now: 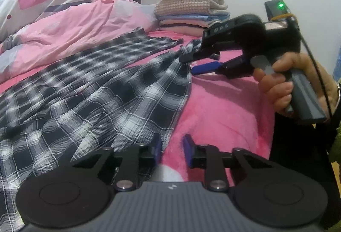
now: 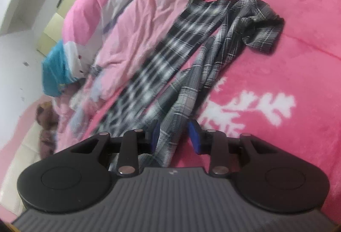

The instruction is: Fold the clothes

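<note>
A thin, soft plaid shirt [image 1: 102, 91] in black, grey and white lies rumpled across a fuzzy pink blanket [image 1: 223, 108] on the bed, its cloth drawn into long diagonal ridges. In the left wrist view its hem edge runs down the middle of the bed, and right of that edge the blanket is bare plush up to the bed's side. The left gripper [image 1: 171, 150] hovers low at that hem; its blue-padded fingers stand apart with nothing between them, the left pad over the plaid and the right over pink.

The right gripper [image 1: 197, 62], black and hard-edged, is held by a hand [image 1: 277, 87] on a grey grip. One finger lies against a bunched corner of the shirt and the other blue pad hangs free beneath it, apart. In the right wrist view a twisted band of plaid runs up between the spread fingers [image 2: 194, 136] of that gripper [image 2: 173, 136], with visible gaps at the pads; whether it pinches cloth I cannot tell.

A crumpled pink quilt [image 1: 70, 19] of smooth cotton borders the shirt's far side. A squared stack of folded clothes [image 1: 189, 6] sits by the white wall.
</note>
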### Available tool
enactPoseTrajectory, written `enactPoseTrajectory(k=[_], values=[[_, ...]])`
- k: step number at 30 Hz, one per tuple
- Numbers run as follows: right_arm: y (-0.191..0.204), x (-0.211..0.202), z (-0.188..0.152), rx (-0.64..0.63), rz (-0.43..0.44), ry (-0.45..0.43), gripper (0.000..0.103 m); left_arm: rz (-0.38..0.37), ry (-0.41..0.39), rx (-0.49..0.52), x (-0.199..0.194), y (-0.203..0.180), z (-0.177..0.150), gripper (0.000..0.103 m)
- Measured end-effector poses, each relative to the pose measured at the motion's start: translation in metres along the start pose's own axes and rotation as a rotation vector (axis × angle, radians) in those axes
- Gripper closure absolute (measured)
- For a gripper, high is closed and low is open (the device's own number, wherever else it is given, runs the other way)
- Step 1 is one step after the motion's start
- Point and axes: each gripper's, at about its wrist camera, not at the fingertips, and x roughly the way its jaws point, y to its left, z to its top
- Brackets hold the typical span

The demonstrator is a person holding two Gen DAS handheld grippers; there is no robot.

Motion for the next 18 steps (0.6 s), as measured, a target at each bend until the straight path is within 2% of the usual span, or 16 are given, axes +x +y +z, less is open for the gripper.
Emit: enactPoseTrajectory(k=[1, 2, 6, 11, 15, 18], values=[[0.000, 0.003, -0.001, -0.006, -0.008, 0.000, 0.083, -0.001, -0.002, -0.009, 0.000, 0.001, 0.000, 0.091], [-0.001, 0.004, -0.001, -0.013, -0.014, -0.007, 0.099, -0.003, -0.004, -0.019, 0.001, 0.002, 0.000, 0.094], [-0.003, -0.008, -0.003, -0.015, 0.005, -0.053, 0.103, -0.020, -0.024, -0.069, -0.004, 0.007, 0.001, 0.099], [-0.001, -0.032, -0.005, -0.050, 0.012, -0.089, 0.103, -0.039, -0.037, -0.071, -0.015, 0.004, 0.000, 0.102], [-0.005, -0.055, -0.010, -0.056, 0.003, -0.105, 0.103, -0.111, -0.057, -0.093, -0.028, 0.003, 0.000, 0.102], [-0.012, -0.069, -0.015, -0.045, -0.017, -0.105, 0.103, -0.126, -0.059, -0.056, -0.034, -0.006, -0.002, 0.102]])
